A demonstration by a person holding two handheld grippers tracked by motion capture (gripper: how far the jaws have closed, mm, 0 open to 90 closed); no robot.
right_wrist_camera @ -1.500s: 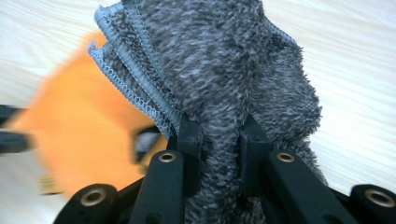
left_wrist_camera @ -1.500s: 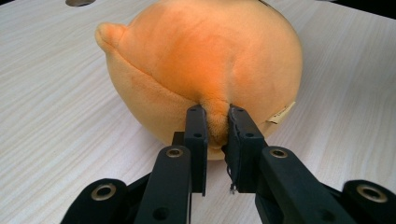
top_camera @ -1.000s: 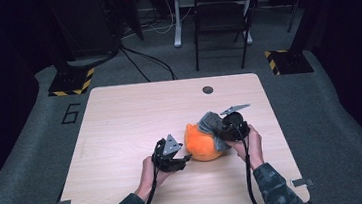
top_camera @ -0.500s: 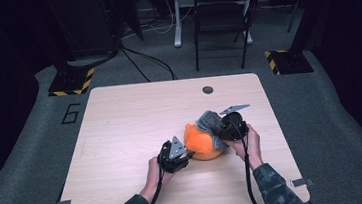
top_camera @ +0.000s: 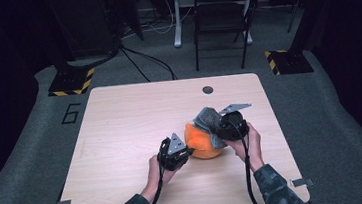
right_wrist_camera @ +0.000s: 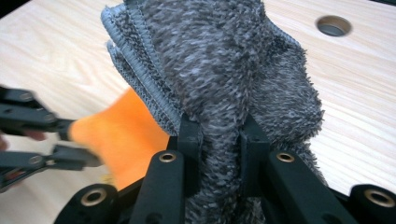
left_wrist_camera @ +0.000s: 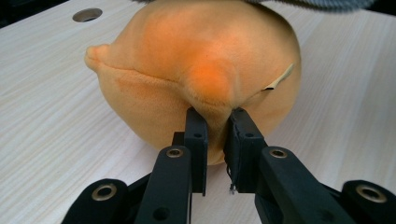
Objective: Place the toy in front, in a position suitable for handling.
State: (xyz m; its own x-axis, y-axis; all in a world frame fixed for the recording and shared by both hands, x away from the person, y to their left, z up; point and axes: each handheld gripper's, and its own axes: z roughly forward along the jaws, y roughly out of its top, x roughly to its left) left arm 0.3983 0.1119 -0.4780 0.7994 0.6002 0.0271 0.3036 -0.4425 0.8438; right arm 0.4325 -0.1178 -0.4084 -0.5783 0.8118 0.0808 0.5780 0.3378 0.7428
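fingers (left_wrist_camera: 196,135) of the left gripper (top_camera: 175,153) have just closed, pinching a fold of the soft orange plush toy (left_wrist_camera: 196,70) on the bench (top_camera: 130,122); the right gripper (right_wrist_camera: 219,140) clamps the grey towel (right_wrist_camera: 224,60) draped over it. both look light and squashy, best held by a bunched fold.

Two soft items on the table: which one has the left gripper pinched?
The orange plush: left gripper fingers have just closed, pinching a fold of it. The grey cloth is in the right gripper.
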